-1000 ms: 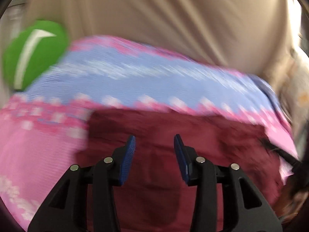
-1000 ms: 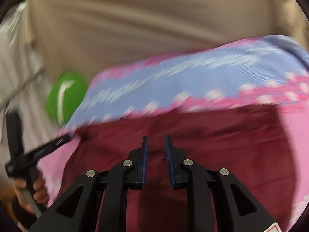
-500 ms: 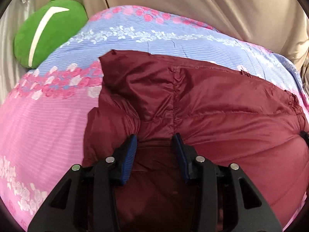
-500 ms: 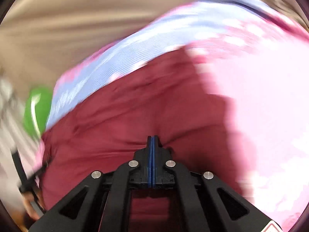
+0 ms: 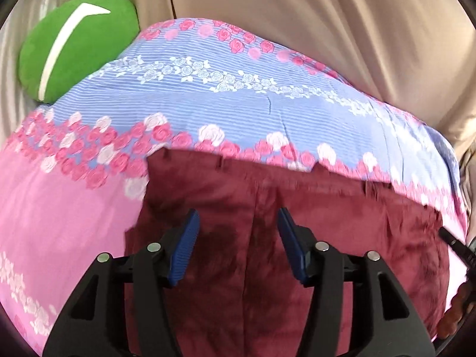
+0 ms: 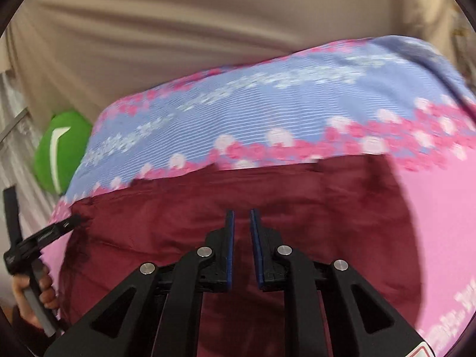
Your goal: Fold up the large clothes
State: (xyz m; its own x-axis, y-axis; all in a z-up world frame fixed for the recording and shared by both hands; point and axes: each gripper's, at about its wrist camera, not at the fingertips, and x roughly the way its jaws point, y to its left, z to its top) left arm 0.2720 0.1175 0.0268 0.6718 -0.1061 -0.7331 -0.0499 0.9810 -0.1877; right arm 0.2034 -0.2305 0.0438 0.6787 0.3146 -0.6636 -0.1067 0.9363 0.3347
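A dark red padded jacket (image 5: 327, 223) lies spread flat on a bed cover (image 5: 208, 98) printed in pink and blue with roses. My left gripper (image 5: 237, 212) hovers over the jacket's left part. Its jaws are opening wide and no cloth is pinched between the blue pads. In the right wrist view the jacket (image 6: 297, 196) fills the lower half. My right gripper (image 6: 241, 211) is over its middle, jaws opening with a narrow gap and nothing gripped. The left gripper (image 6: 59, 226) shows at that view's left edge, held by a hand (image 6: 44, 291).
A green cushion (image 5: 74, 41) with a white stripe rests at the bed's far left corner, also seen as the green cushion (image 6: 59, 148) in the right wrist view. A beige curtain (image 5: 297, 15) hangs behind the bed. The pink bed cover (image 6: 440, 238) extends right of the jacket.
The puffed fold of jacket that stood between the left jaws now lies flat, and those jaws stand wider. The right gripper, shut half a second ago, shows a small gap.
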